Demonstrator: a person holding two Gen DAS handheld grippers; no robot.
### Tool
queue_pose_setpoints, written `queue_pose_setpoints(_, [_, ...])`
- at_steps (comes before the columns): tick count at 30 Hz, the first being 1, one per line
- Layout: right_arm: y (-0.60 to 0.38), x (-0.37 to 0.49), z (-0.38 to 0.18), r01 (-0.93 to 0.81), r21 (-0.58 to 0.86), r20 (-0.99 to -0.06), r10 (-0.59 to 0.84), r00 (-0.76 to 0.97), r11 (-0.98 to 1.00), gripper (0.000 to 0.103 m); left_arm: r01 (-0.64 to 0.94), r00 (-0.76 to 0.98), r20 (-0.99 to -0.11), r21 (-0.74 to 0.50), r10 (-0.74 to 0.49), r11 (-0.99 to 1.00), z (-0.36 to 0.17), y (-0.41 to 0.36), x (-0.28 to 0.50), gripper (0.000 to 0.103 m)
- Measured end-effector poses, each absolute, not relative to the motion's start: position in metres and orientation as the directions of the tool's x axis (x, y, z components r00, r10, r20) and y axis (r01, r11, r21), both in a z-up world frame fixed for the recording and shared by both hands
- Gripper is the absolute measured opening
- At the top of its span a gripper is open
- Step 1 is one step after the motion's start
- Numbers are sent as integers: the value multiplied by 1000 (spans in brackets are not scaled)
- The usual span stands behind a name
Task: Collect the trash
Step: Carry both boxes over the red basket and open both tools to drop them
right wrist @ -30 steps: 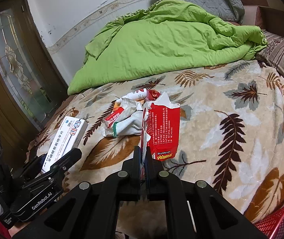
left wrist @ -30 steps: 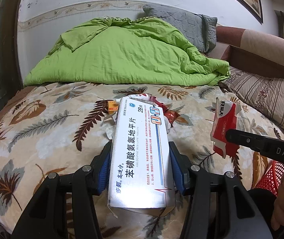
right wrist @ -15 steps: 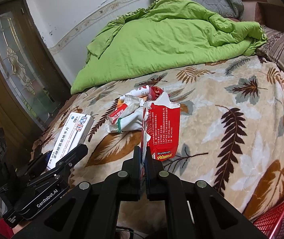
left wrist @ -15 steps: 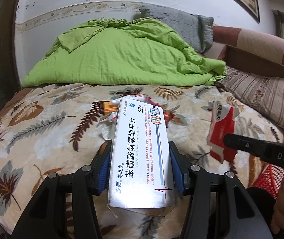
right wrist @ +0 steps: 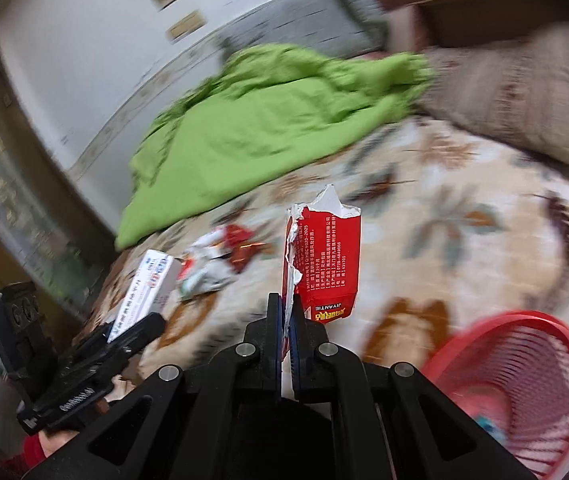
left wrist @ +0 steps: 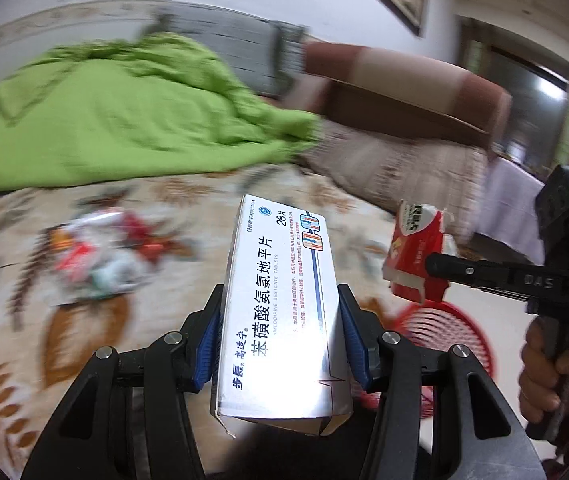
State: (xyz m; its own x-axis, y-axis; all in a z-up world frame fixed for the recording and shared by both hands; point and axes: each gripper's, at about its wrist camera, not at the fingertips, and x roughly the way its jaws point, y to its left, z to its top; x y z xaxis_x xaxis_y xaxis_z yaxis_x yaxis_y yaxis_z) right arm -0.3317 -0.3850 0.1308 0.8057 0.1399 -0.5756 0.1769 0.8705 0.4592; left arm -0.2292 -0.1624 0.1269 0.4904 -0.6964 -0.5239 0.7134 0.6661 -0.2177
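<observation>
The left gripper [left wrist: 280, 320] clamps a white medicine box [left wrist: 280, 300]. The right gripper [right wrist: 286, 320] pinches a torn red carton [right wrist: 324, 264]. A red basket [right wrist: 516, 392], blurred, apparently sits below.

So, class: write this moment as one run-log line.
left gripper: shut on white medicine box | right gripper: shut on torn red packet | red basket: lower right | trash pile: on bed

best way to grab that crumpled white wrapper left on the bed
Pinch a raised fold of the crumpled wrapper, coming down from above with a hand-held gripper: it lies low on the soft blanket, bunched against other scraps, so its sides are hard to reach. Blur hides finer detail.
</observation>
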Motion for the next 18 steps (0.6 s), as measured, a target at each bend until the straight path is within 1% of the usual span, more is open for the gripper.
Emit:
queue_pose_setpoints(4, [-430, -379, 127, 303, 453, -613, 46, 789, 838, 4, 791, 342, -551, -269, -761, 550, 122, -212, -248, 51])
queue_pose_setpoints(7, [-453, -404, 119, 369, 462, -633, 8, 774, 806, 4, 831, 219, -588, -306, -779, 465, 114, -254, -263, 51])
queue_pose_setpoints(10, [-471, -424, 107, 423, 467, -654, -18, 756, 776, 4, 851, 146, -620, -318, -771, 417, 101, -287, -275, 51])
queue_pose_setpoints(12, [-479, -432, 99, 454, 471, -669, -28, 742, 757, 7, 859, 106, -640, -327, -761, 394, 94, -302, -280, 51])
queue_pose_setpoints(14, [-487, -439, 89, 484, 479, -685, -33, 728, 733, 7, 860, 55, -653, -354, -755, 368, 86, -317, -285, 51])
queue_pose_setpoints(15, [-491, -440, 84, 502, 475, -699, -36, 714, 723, 7, 861, 38, -658, -360, -752, 359, 84, -324, -287, 53])
queue_pose_setpoints(17, [-497, -444, 78, 522, 478, -711, -38, 702, 707, 19, 861, 20, -664, -368, -747, 350, 82, -330, -291, 59])
queue_pose_setpoints(18, [-499, -446, 76, 529, 480, -713, -40, 700, 700, 30, 861, 18, -664, -370, -747, 350, 81, -330, -292, 66])
